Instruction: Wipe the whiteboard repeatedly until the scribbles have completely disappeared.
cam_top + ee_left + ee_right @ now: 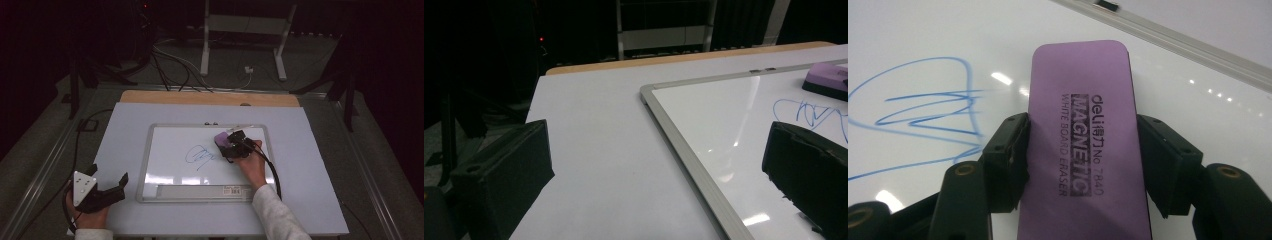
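A silver-framed whiteboard point(148, 150) lies flat on the white table point(120, 130), with a blue scribble point(201, 156) near its middle. My right gripper point(231, 145) is shut on a purple magnetic whiteboard eraser point(222, 138) that rests on the board just right of the scribble. In the right gripper view the black jaws press on both long sides of the eraser point(1083, 125), and the scribble point(923, 100) looks smeared at its near end. My left gripper point(109, 192) stands open near the table's front left corner, off the board, with nothing between its fingers point(509, 175).
A grey strip with a barcode label point(200, 191) runs along the board's near edge. A wooden edge point(210, 97) borders the table's far side. Behind it a metal stand point(245, 30) and cables point(175, 65) sit on the dark floor.
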Motion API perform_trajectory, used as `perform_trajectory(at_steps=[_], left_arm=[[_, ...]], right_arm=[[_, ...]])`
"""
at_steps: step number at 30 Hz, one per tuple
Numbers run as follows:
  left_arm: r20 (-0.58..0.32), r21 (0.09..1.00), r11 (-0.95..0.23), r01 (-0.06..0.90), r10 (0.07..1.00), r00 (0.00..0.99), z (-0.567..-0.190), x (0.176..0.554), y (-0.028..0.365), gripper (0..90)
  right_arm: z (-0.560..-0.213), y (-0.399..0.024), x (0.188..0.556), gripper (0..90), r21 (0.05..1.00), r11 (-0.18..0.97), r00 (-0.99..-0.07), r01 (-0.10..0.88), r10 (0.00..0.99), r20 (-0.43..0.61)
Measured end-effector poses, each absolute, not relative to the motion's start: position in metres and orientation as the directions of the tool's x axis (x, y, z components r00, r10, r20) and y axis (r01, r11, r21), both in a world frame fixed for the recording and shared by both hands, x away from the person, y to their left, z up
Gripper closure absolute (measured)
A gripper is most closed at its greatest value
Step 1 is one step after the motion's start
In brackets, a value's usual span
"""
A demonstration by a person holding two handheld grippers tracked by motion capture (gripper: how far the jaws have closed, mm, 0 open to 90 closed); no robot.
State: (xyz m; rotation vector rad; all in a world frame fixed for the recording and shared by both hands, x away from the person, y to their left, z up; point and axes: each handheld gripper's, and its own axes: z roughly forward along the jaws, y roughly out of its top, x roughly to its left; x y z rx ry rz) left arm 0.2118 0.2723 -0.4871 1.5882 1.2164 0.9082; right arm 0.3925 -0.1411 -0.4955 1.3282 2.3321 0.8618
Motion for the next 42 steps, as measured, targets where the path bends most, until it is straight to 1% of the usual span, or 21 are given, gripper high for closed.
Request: perform_trajectory(at_steps=[1,3,9,11,13,17,18,20,21,26,29,31,34,35,37,39,42], left_arm=[[0.025,0.949,-0.099,0.3,0.97,0.243,-0.487,0.212,0.272,0.5],[0.024,0.948,-0.099,0.301,0.97,0.243,-0.488,0.213,0.271,0.5],[0.031,0.947,-0.107,0.303,0.969,0.246,-0.487,0.212,0.271,0.5],[0.031,0.947,-0.107,0.303,0.969,0.245,-0.487,0.212,0.271,0.5],[0.031,0.947,-0.107,0.303,0.969,0.245,-0.487,0.212,0.271,0.5],[0.025,0.948,-0.1,0.301,0.97,0.243,-0.487,0.212,0.272,0.5],[0.024,0.949,-0.099,0.301,0.97,0.243,-0.487,0.212,0.272,0.5],[0.027,0.948,-0.103,0.302,0.969,0.245,-0.487,0.213,0.271,0.5],[0.028,0.948,-0.104,0.302,0.969,0.246,-0.487,0.213,0.271,0.5],[0.028,0.948,-0.103,0.3,0.969,0.245,-0.487,0.213,0.271,0.5],[0.025,0.949,-0.1,0.3,0.97,0.243,-0.487,0.212,0.271,0.5],[0.024,0.949,-0.099,0.299,0.97,0.243,-0.487,0.212,0.271,0.5],[0.027,0.949,-0.102,0.299,0.969,0.245,-0.487,0.212,0.271,0.5],[0.027,0.949,-0.102,0.3,0.969,0.245,-0.487,0.212,0.271,0.5],[0.028,0.948,-0.103,0.3,0.969,0.245,-0.487,0.213,0.271,0.5],[0.03,0.948,-0.106,0.301,0.969,0.247,-0.487,0.213,0.271,0.5],[0.031,0.947,-0.108,0.301,0.968,0.247,-0.487,0.213,0.271,0.5]], right_arm=[[-0.496,-0.143,0.392,40.9,0.644,0.371,-0.51,0.668,0.86,0.033],[-0.496,-0.142,0.39,40.9,0.648,0.373,-0.512,0.664,0.859,0.029],[-0.496,-0.132,0.38,40.9,0.633,0.417,-0.595,0.653,0.799,0.088],[-0.496,-0.129,0.378,40.9,0.631,0.434,-0.607,0.643,0.791,0.076],[-0.496,-0.129,0.38,40.9,0.632,0.432,-0.607,0.644,0.791,0.078],[-0.496,-0.136,0.389,40.9,0.639,0.398,-0.543,0.658,0.839,0.037],[-0.496,-0.138,0.391,40.9,0.638,0.374,-0.52,0.673,0.853,0.05],[-0.496,-0.138,0.392,40.9,0.639,0.359,-0.509,0.681,0.859,0.059],[-0.496,-0.135,0.39,40.9,0.64,0.369,-0.511,0.674,0.858,0.043],[-0.496,-0.118,0.381,40.9,0.635,0.418,-0.59,0.65,0.804,0.075],[-0.495,-0.11,0.375,41.0,0.629,0.466,-0.632,0.622,0.773,0.053],[-0.494,-0.111,0.376,41.0,0.629,0.47,-0.631,0.619,0.775,0.042],[-0.494,-0.117,0.381,41.0,0.634,0.454,-0.579,0.626,0.816,-0.013],[-0.494,-0.12,0.384,41.0,0.635,0.436,-0.559,0.638,0.829,-0.008],[-0.495,-0.122,0.385,41.0,0.634,0.419,-0.551,0.649,0.834,0.013],[-0.494,-0.119,0.382,41.0,0.631,0.436,-0.571,0.642,0.821,0.013],[-0.494,-0.113,0.375,41.0,0.628,0.459,-0.62,0.628,0.783,0.048]])
